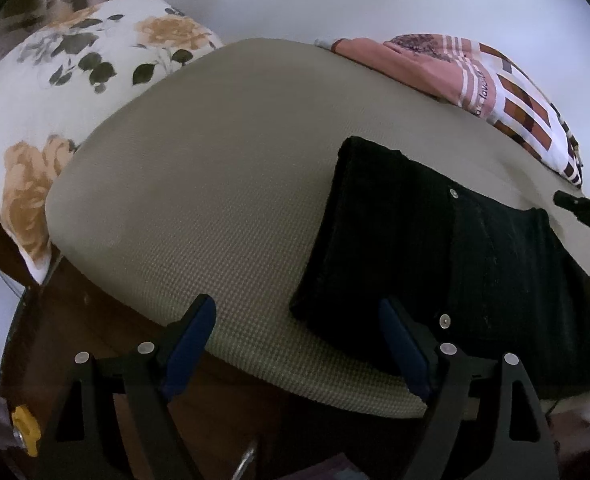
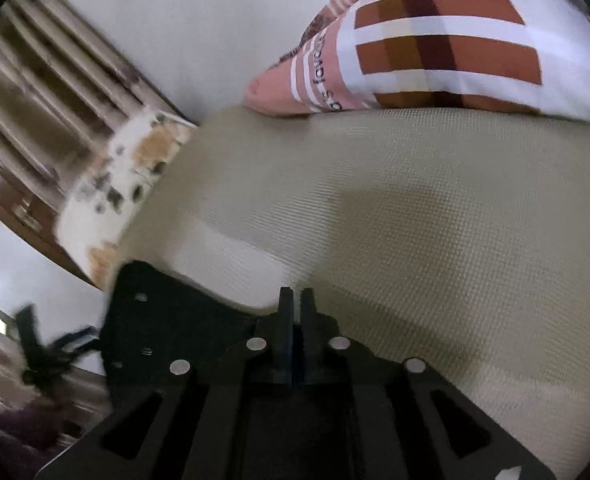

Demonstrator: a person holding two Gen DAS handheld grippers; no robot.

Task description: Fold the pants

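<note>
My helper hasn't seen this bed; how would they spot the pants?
On the beige waffle-textured mattress, look toward the near edge, away from the floral pillow and the checked pillow. The folded black pants are the only dark item, with small silver buttons.

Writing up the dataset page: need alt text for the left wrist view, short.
Black pants lie folded on a beige mattress, just ahead and right of the open left gripper, which holds nothing. A floral pillow sits at the far left and a checked pillow at the far right, against a white wall.
</note>
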